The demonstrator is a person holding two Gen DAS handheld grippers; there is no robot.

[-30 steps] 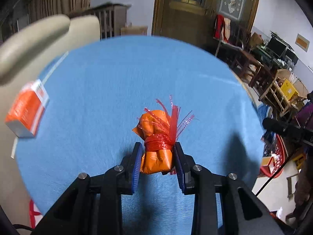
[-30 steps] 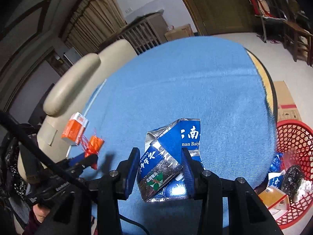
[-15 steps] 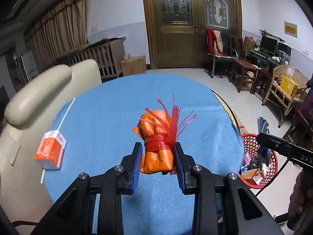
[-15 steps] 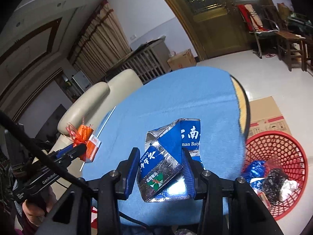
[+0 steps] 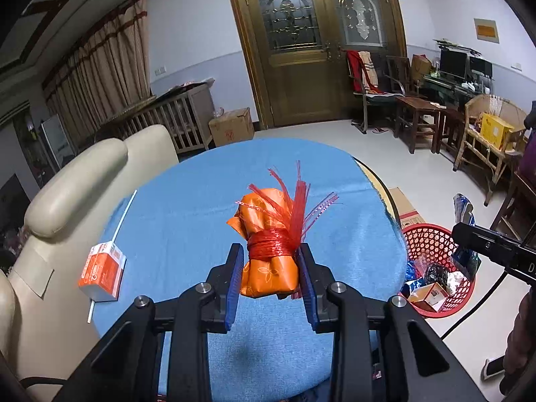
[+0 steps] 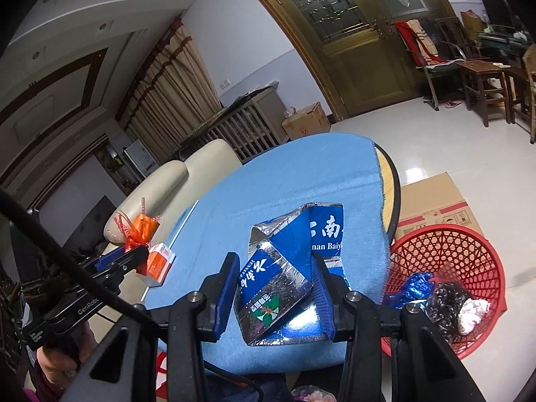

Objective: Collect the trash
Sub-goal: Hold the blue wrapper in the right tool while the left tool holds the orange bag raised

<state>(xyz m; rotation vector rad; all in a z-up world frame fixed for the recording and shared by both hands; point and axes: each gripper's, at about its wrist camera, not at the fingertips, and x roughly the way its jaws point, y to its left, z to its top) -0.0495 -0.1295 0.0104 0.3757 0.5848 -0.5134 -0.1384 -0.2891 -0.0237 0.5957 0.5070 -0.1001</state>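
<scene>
Left gripper (image 5: 269, 276) clamped on an orange wrapper bundle (image 5: 270, 254) tied with red strip, held above the blue table (image 5: 187, 221). Right gripper (image 6: 276, 289) closed on a crumpled blue foil carton (image 6: 288, 274), also lifted. Down to the right of both, on the floor: red basket (image 6: 469, 248), already holding several scraps. Both pieces not yet dropped in. Off to the left gripper's left, on the table, an orange box (image 5: 102, 271) with its straw. By these views, well along but unfinished.

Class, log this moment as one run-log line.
left gripper: shut on orange wrapper | right gripper: shut on blue foil pack | red basket: beside table, partly filled
</scene>
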